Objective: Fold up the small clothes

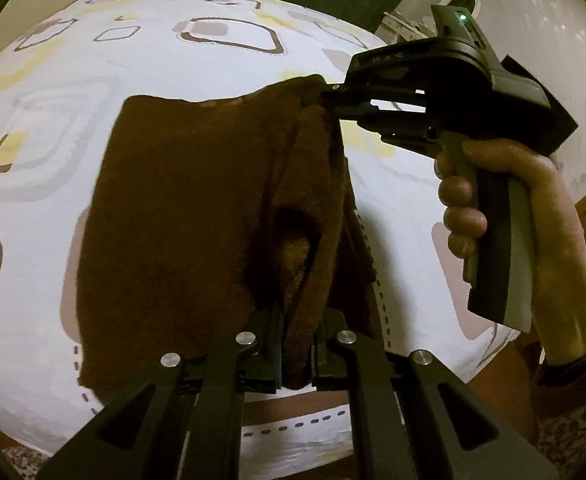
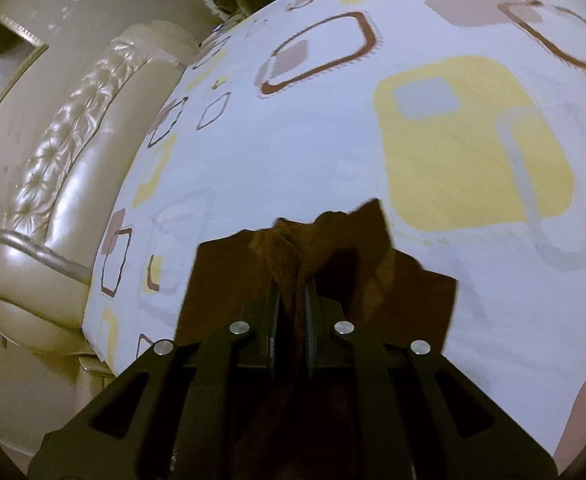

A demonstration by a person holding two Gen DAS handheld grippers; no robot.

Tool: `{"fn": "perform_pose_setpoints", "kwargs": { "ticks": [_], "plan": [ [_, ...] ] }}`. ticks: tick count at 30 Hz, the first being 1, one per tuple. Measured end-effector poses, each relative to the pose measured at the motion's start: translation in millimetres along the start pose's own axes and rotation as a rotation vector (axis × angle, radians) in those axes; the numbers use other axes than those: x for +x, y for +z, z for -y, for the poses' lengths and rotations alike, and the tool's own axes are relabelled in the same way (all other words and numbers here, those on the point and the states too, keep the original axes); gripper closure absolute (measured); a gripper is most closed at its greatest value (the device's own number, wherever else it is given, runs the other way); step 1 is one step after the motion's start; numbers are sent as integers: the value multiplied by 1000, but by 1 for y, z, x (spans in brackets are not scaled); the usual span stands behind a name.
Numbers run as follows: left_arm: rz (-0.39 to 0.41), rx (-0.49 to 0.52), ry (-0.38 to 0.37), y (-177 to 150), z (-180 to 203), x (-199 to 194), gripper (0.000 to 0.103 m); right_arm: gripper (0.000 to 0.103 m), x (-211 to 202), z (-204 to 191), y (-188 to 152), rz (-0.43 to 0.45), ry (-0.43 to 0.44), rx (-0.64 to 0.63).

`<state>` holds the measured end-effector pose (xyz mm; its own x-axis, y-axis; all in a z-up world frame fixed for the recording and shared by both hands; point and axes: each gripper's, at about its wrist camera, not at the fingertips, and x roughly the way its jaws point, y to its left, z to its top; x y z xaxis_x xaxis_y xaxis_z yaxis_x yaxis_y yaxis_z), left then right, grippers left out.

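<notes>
Cloth (image 1: 197, 216): one small garment, dark brown, fuzzy knit or fleece with a soft nap. Held up between two grippers above the bed; it hangs in a broad flat panel on one side and gathers into thick vertical folds on the other. Its exact type cannot be told. In the right wrist view the cloth (image 2: 333, 264) shows as a bunched ridge with angular flaps spreading to either side.

Left gripper (image 1: 297, 356): black, matte, angular linkage arms with round silver rivets. Jaws narrow, clamped on a bunched fold at the cloth's near edge.

Right gripper (image 1: 325, 98): same black build, pistol-style grip with a grey back panel, small green light on top. Jaws pinched on an upper corner of the cloth. From its own camera, the right gripper (image 2: 291, 312) has the brown fabric squeezed between its two flat pads.

Right hand (image 1: 525, 216): wrapped around the grip, fingers curled at the front; a dark patterned sleeve (image 1: 573, 408) at the wrist.

Sheet (image 1: 93, 60): white, smooth, printed with rounded squares in brown outline, tan, pale yellow and grey. Covers the bed beneath the cloth.

Headboard (image 2: 81, 128): cream, glossy, leather-like, padded, with a tufted pleated band and a rolled curved end, beside the sheet's edge.
</notes>
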<state>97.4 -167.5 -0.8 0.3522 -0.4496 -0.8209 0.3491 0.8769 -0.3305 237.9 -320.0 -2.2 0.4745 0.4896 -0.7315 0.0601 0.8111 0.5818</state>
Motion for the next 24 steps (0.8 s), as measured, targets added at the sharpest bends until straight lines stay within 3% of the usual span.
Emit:
{"fn": "perform_pose_setpoints", "kwargs": {
  "ticks": [11, 24],
  "plan": [
    [-32, 10, 22, -4, 10, 23, 94, 93, 14, 49, -12, -13, 47, 97],
    [-37, 23, 28, -6, 21, 28, 93, 93, 16, 60, -8, -10, 70, 116]
  ]
}}
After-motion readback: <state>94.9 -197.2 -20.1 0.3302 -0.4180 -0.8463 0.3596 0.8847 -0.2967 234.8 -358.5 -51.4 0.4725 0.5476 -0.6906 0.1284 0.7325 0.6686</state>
